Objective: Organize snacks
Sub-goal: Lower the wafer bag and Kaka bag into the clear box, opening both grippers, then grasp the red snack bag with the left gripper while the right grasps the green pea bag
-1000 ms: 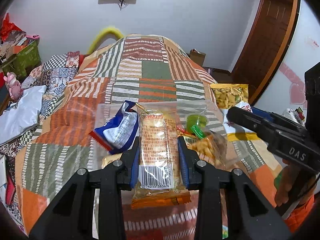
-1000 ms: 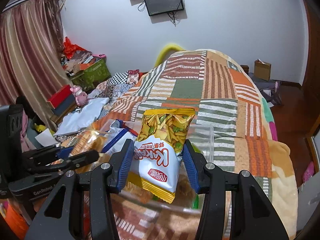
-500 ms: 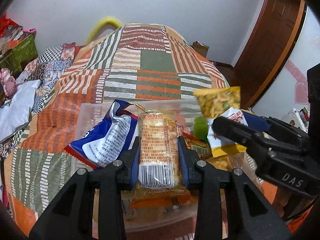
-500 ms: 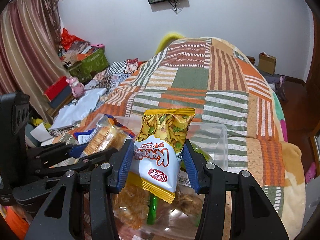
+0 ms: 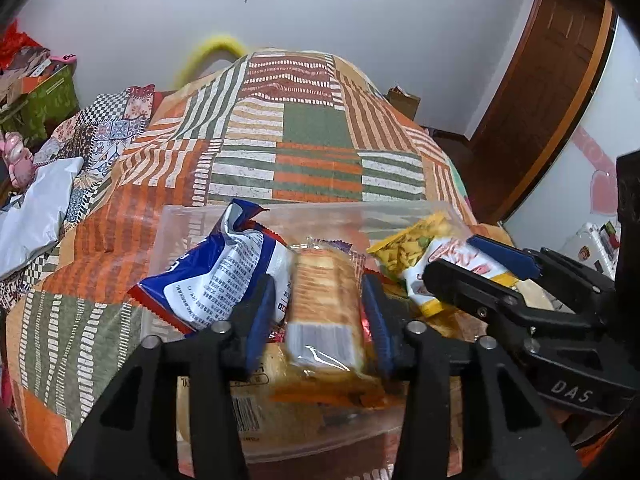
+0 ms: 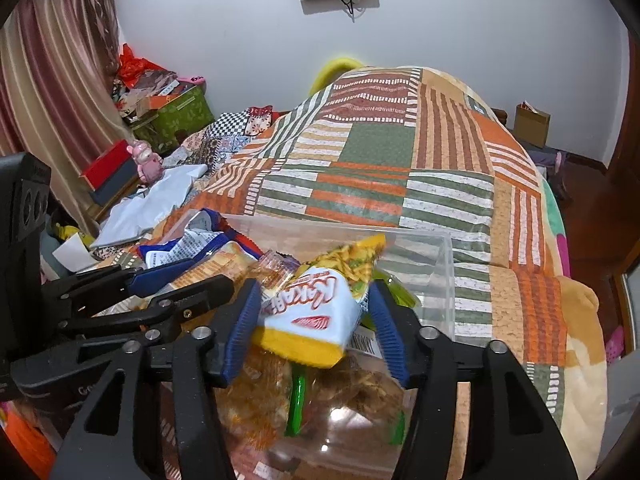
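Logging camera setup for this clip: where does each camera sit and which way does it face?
Left wrist: sits on the left gripper, looking along its fingers at a cracker pack over the clear bin, bed beyond; the right gripper shows at right.
Right wrist: sits on the right gripper, looking along its fingers at a yellow chip bag over the bin; the left gripper shows at left.
Shared: bin, both snacks, blue bag, quilt.
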`<state>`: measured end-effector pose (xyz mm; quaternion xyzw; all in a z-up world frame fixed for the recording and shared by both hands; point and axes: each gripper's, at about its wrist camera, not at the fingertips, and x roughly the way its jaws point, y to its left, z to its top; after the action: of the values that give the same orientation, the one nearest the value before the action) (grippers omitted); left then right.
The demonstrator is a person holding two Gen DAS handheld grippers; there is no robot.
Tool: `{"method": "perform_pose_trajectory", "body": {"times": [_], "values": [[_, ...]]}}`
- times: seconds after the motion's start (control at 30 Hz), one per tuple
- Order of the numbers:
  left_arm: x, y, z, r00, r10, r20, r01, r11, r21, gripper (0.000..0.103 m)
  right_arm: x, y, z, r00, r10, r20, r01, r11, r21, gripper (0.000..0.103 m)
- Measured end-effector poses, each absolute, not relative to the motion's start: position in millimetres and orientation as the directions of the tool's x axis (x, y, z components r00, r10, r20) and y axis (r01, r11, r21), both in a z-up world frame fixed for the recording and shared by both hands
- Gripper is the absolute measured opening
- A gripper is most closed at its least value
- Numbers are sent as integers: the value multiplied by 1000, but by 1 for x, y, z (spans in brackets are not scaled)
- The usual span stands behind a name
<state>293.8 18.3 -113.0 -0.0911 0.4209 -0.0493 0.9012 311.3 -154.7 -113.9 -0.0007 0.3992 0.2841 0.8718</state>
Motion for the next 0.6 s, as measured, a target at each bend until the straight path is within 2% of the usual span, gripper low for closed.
{"method": "perform_pose_trajectory", "body": {"times": [0.13,0.33,0.6], "values": [[285,19,-102,659,-162,-734,14,979,-204,54,303,-161,-102,539,506,-673,-499,836,229,70],[261,16,-81,689,-150,-709,35,984,-174,62,282,-165,-86,566,503,-653,-517,834,195,70],[220,13,-63,701,-126,-702,56,991,-122,66,246,-173,-69,589,505,-631,-545,825,152,71]]}}
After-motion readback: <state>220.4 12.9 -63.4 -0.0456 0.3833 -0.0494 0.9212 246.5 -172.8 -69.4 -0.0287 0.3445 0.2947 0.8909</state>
